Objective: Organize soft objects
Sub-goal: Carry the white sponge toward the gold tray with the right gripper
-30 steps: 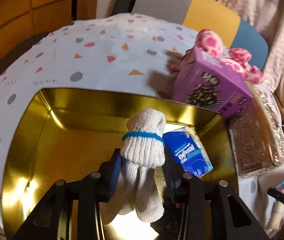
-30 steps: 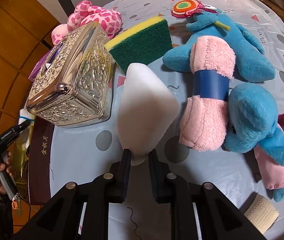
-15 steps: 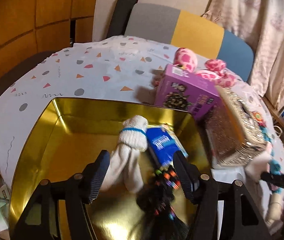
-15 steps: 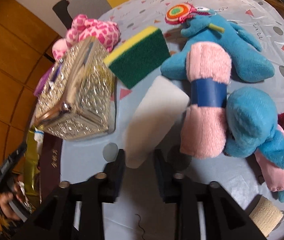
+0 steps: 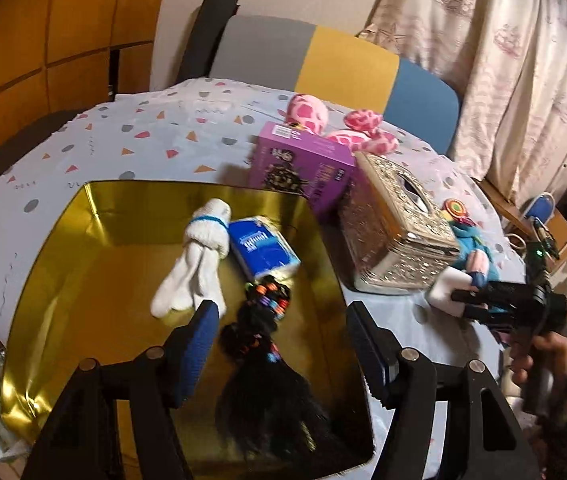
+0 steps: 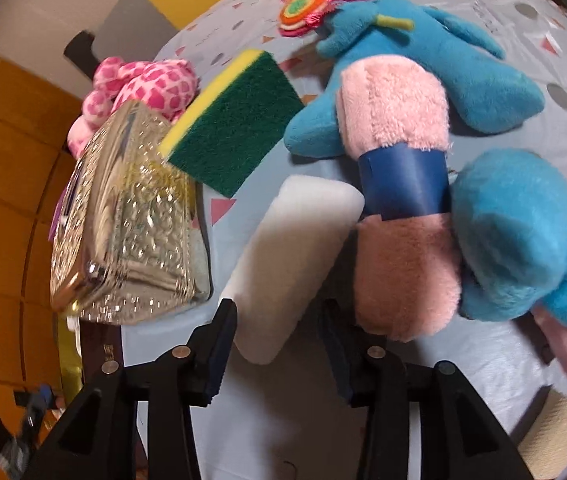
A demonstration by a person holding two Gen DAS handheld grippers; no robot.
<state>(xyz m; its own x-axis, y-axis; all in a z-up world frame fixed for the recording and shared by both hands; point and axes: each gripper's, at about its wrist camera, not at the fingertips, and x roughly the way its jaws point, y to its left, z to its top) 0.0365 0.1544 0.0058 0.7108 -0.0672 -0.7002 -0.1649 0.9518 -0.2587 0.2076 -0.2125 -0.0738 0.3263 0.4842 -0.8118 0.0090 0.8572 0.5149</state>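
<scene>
**Both grippers loose, soft things around the gold tin**

Left wrist: the left gripper [image 5: 283,328] hangs over the gold tin [image 5: 63,248], jaws apart and gripping nothing. In the tin lie the white socks [image 5: 195,264], a blue tissue pack [image 5: 263,250] just beside them, and a black hair bundle [image 5: 267,360] nearer the fingers.

Right wrist: the right gripper [image 6: 279,344] sits right of the tin, past the silver box [image 6: 123,232]. Its jaws are opening, with the white sponge [image 6: 295,260] between them, unpressed
</scene>
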